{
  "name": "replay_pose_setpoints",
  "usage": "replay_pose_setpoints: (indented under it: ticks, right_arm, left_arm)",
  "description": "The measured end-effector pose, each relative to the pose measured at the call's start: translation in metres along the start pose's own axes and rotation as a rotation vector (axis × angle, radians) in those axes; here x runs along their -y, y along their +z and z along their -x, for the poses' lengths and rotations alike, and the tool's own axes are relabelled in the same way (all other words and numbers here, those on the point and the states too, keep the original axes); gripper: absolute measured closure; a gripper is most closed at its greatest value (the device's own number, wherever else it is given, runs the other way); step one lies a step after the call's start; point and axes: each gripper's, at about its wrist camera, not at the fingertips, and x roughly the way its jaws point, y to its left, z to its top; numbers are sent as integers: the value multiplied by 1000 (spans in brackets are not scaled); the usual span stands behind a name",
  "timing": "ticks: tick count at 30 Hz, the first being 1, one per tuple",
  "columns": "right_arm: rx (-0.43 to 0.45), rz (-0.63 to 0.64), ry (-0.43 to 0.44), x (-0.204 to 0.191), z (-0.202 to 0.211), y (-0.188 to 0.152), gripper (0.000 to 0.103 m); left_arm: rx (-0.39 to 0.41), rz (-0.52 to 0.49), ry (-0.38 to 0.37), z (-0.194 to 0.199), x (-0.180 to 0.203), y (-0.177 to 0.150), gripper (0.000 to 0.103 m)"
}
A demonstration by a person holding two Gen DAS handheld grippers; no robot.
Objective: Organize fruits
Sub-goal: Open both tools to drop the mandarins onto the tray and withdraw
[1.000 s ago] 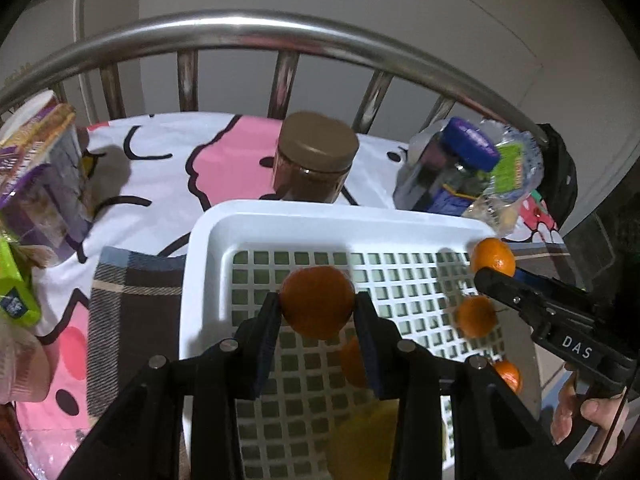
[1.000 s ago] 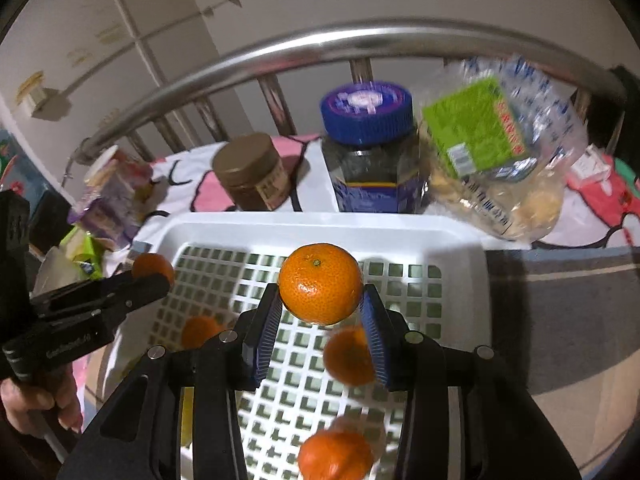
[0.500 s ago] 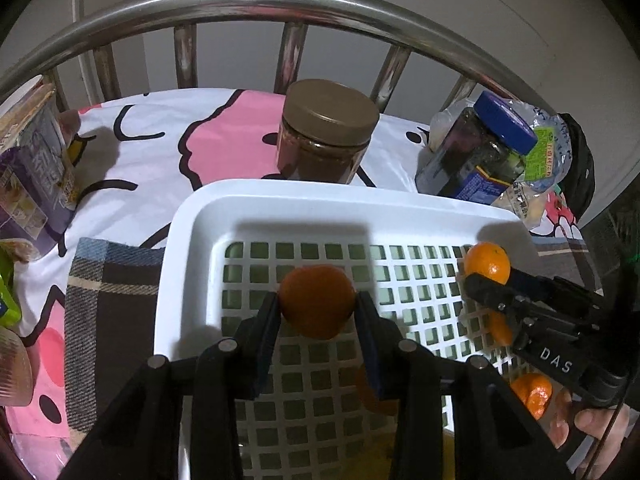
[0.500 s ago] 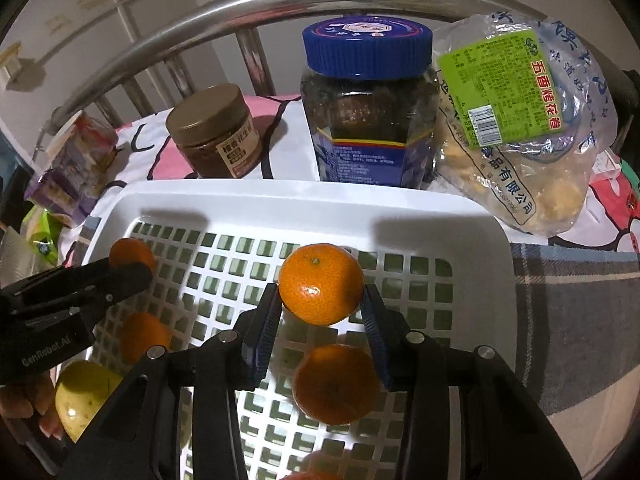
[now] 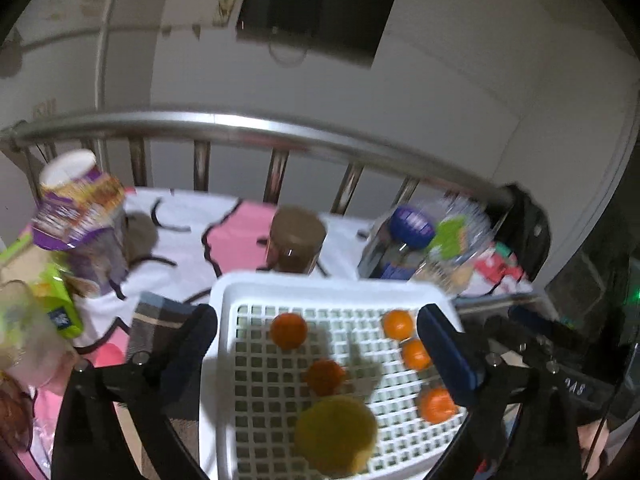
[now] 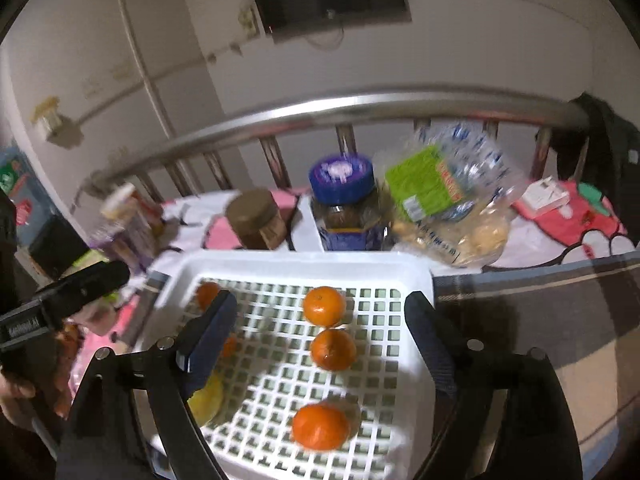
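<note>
My left gripper (image 5: 320,344) and right gripper (image 6: 320,320) have just spread their fingers, nothing between them; both released mandarins (image 5: 289,330) (image 6: 324,305) now rest in the white basket (image 5: 240,284), so sorting advances.

Basket (image 6: 416,268) centre is lying open from above; jars (image 6: 342,208), a snack bag (image 6: 452,208) and the metal rail (image 6: 360,106) are blocking its far side.
</note>
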Motion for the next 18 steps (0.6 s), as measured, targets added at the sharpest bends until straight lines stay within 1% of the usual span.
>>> replay_pose_setpoints:
  ticks: [2,4,7,8,12,15,18]
  right_arm:
    - [40,8,15,-4,22,-5,13]
    - [78,22,38,-9,42,-10,10]
    - [142,29,49,-13,75,-22,8]
    - [170,29,59,-14,89,-27,7]
    - [232,26,83,-13,127,-44,5]
    - [264,24,97,-13,146,-57,4]
    - [289,27,109,-12,160,-72,3]
  left_arm:
    - [44,-6,-18,22,5,-1,1]
    - [81,-13,-16,45,11,-4,1]
    - [129,-19,-45,75,18,-15,0]
    - [137,-28,-39,83,20,-19,0]
    - [170,-63,-44,112,27,-41,1]
    - [187,-65,-57,127,30,-60,1]
    - [180,-66,-73,134,32,-78,1]
